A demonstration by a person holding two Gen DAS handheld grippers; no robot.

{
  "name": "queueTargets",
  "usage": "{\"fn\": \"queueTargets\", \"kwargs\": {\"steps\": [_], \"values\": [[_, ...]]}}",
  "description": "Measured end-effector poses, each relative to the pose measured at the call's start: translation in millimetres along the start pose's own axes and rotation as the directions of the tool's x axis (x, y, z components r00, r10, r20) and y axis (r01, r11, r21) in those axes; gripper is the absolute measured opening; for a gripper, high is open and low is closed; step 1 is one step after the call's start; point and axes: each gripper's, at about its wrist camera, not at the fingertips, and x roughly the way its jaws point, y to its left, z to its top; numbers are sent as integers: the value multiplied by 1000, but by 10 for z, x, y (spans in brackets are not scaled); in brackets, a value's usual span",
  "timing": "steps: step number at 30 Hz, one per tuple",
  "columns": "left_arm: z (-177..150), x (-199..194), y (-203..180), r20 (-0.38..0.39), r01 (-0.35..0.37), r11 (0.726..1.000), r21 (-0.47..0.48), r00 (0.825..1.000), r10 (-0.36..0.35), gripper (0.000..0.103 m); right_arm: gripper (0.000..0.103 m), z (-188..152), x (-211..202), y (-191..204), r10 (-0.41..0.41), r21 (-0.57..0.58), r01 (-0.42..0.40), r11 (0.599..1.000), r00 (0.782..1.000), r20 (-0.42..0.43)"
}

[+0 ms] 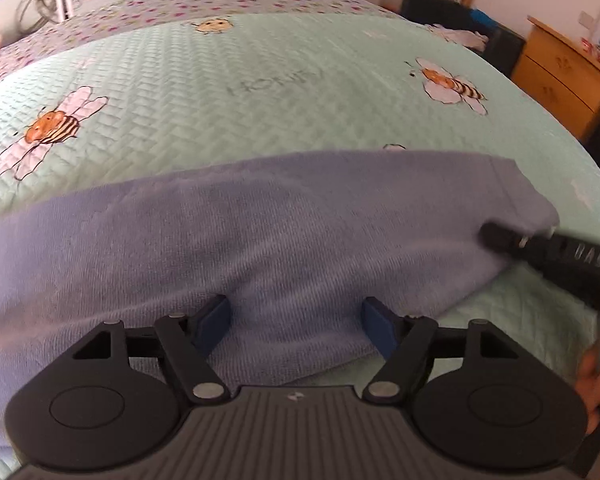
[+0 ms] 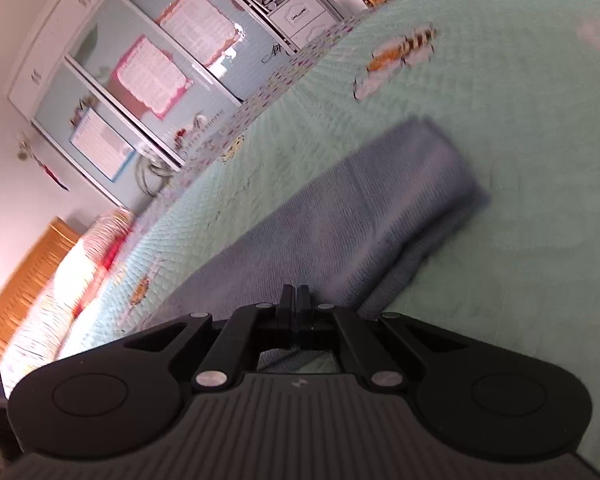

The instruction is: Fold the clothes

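A blue-lavender cloth lies folded in a long band across the mint-green quilt on the bed. My left gripper is open low over the cloth's near edge, with its blue pads spread on either side of the fabric. My right gripper comes in from the right, its tip on the cloth's right end. In the right wrist view the right gripper is shut, with no fabric showing between the fingers, and the cloth stretches away beyond them, blurred.
A person's hand shows at the lower right edge. A wooden dresser and a dark bin stand past the bed's right side. A white glass-door cabinet and a pink pillow are at the head end.
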Motion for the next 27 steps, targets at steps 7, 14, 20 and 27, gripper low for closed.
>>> {"fn": "queueTargets", "kwargs": {"steps": [7,14,20,27], "values": [[-21,-6,41,3,40,999,-27,999,-40,79,0,297,73,-452,-13,103,10,995,1000,27],[12,-2,53,-7,63,998,-23,998,-63,85,8,257,-121,-415,12,132,-23,991,997,81],[34,-85,226,27,129,978,-161,992,-126,84,10,-1,-170,-297,118,143,-126,982,991,64],[182,-119,249,113,214,933,-288,975,-189,49,1,-121,-96,-381,119,156,-132,979,989,87]]}}
